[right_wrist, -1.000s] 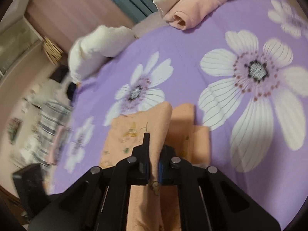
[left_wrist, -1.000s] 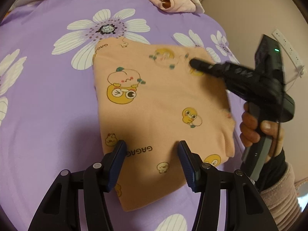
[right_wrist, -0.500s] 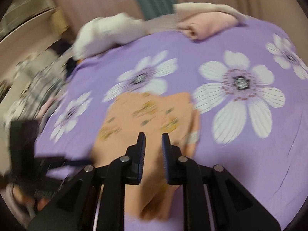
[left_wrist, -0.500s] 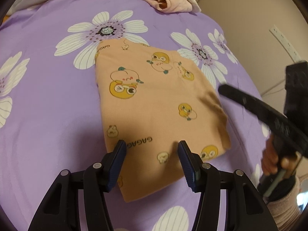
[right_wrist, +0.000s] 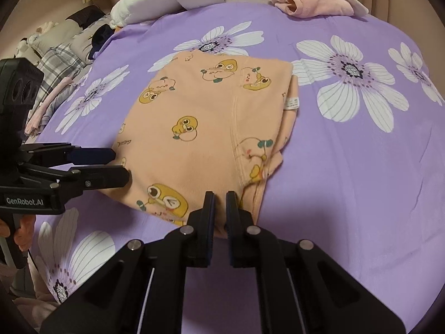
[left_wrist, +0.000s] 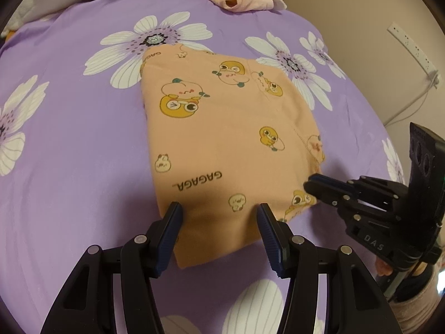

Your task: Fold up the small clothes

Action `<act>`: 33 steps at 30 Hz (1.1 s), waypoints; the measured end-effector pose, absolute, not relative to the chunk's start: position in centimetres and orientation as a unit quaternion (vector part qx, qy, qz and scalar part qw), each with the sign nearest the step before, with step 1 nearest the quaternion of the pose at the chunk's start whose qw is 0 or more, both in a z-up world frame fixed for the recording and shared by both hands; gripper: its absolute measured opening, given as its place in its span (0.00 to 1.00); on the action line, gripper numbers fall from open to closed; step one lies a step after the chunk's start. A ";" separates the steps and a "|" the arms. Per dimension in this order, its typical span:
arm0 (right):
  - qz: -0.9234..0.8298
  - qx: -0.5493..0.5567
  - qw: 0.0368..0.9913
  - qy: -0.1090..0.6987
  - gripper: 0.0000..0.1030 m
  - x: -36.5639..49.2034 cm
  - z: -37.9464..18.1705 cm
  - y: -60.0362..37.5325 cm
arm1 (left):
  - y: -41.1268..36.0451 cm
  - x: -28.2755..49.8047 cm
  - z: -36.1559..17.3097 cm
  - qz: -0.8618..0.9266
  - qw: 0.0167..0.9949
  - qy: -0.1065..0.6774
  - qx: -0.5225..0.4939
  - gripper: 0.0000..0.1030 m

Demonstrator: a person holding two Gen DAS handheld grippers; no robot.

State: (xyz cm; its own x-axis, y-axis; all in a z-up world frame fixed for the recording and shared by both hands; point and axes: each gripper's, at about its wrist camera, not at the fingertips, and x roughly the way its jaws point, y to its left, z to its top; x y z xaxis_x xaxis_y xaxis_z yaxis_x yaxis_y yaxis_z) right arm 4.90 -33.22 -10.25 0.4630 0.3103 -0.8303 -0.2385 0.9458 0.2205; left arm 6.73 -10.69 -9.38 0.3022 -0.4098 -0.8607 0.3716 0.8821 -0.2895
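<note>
A purple bedsheet with white daisy prints [left_wrist: 69, 139] covers the bed. The left gripper [left_wrist: 219, 217] hovers half-open over the near edge of the folded peach duck-print garment [left_wrist: 222, 139]. The right gripper [right_wrist: 219, 203], pinched nearly closed and empty, sits at the garment's five o'clock corner. At twelve o'clock lies a rolled pink cloth pile [right_wrist: 311, 2].

Left wrist view: we look steeply down along the left gripper [left_wrist: 219, 217] at the near edge of the folded orange garment [left_wrist: 222, 144], close above the purple bedspread [left_wrist: 69, 139].
Right wrist view: we look down along the right gripper [right_wrist: 219, 203] from the garment's right side, also close.
Shared: both see the garment, the bedspread, the far pink clothes pile [right_wrist: 314, 2], and each other's gripper.
</note>
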 end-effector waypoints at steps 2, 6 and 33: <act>0.161 0.048 0.854 0.492 0.10 4.3 -9.8 -33.6 | -10.3 6.4 -9.1 -0.239 0.809 0.537 -0.020 0.53; 0.168 0.097 0.853 0.484 0.16 3.2 -8.7 -34.9 | -9.4 6.1 -8.7 -0.225 0.816 0.532 -0.025 0.53; 0.155 0.283 0.805 0.497 0.58 5.3 -10.3 -39.0 | -6.6 8.7 -9.8 -0.205 0.802 0.551 -0.108 0.70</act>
